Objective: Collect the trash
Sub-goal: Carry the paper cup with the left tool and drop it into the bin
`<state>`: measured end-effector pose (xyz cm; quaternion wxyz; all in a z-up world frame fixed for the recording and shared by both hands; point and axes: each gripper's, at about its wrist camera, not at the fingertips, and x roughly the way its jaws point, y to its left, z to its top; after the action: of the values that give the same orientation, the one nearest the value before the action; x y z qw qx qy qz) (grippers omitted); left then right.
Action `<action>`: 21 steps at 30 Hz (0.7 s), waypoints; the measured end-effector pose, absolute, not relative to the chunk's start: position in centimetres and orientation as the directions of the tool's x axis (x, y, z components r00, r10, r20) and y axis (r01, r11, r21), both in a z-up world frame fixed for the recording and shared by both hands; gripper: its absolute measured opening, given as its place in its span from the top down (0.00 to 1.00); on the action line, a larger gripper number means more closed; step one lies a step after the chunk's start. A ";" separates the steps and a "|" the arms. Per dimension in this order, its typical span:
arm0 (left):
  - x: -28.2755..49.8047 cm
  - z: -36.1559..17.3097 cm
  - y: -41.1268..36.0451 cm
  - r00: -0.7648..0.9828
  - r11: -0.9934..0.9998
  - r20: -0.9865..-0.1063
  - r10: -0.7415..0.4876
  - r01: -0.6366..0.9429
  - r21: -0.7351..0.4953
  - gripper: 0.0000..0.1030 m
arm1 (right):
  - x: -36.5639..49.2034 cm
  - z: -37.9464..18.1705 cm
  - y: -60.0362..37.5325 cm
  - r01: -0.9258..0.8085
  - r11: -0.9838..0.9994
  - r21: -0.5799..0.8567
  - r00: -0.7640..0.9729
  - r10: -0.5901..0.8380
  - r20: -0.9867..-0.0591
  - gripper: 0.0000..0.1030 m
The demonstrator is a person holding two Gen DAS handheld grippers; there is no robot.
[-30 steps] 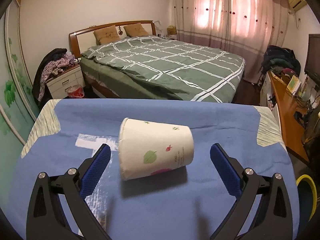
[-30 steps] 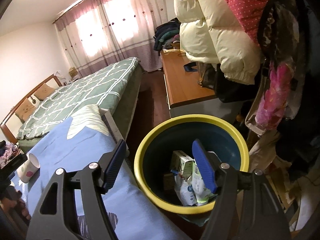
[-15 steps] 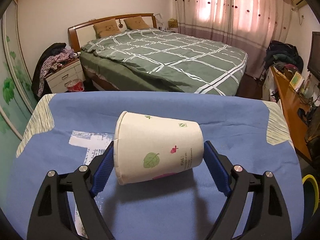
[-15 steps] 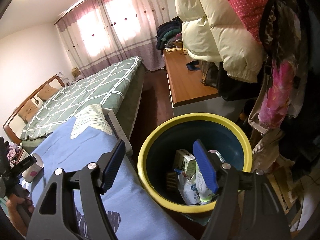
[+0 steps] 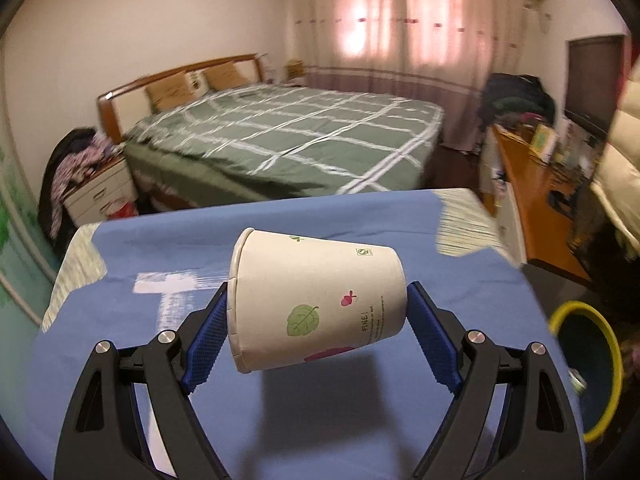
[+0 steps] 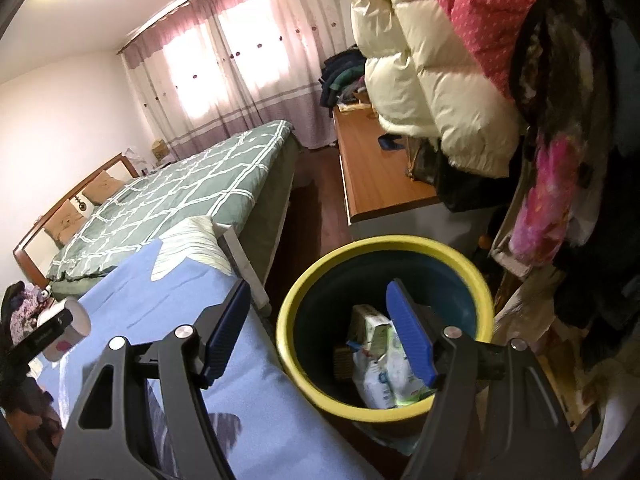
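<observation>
A white paper cup with a green leaf print lies sideways between the blue pads of my left gripper, which is shut on it and holds it above the blue tablecloth. The cup's mouth faces left. In the right wrist view the same cup shows at far left with the left gripper around it. My right gripper hangs open and empty over the near rim of the yellow-rimmed blue bin; cartons and a white packet lie inside. The bin also appears at the lower right of the left wrist view.
A white printed patch marks the tablecloth. A green checked bed stands beyond the table, a wooden desk to the right. Coats and jackets hang over the bin's far side. A nightstand with clothes is at left.
My left gripper's pads came together on the cup and lifted it off the cloth, and the view swung right so the bin shows. The right gripper stayed over the bin.
</observation>
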<state>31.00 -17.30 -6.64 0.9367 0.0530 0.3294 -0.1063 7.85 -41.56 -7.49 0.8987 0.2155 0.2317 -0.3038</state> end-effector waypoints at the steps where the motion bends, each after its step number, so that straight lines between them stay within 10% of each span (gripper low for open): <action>1: 30.4 -6.3 -18.0 0.759 0.967 -0.626 -0.179 0.253 0.030 0.19 | 7.3 -7.4 -41.8 0.648 0.726 0.229 0.702 -0.453 -0.549 0.35; 21: 17.0 -6.2 -40.1 0.538 0.757 -0.709 -0.456 0.653 0.009 0.19 | -4.0 -7.6 -46.9 0.720 0.675 0.161 0.633 -0.545 -0.549 0.35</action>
<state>17.01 -40.08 -6.19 0.8660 0.1376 0.3585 -0.3201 -3.99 -46.92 -7.62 0.8843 0.1860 0.2354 -0.3577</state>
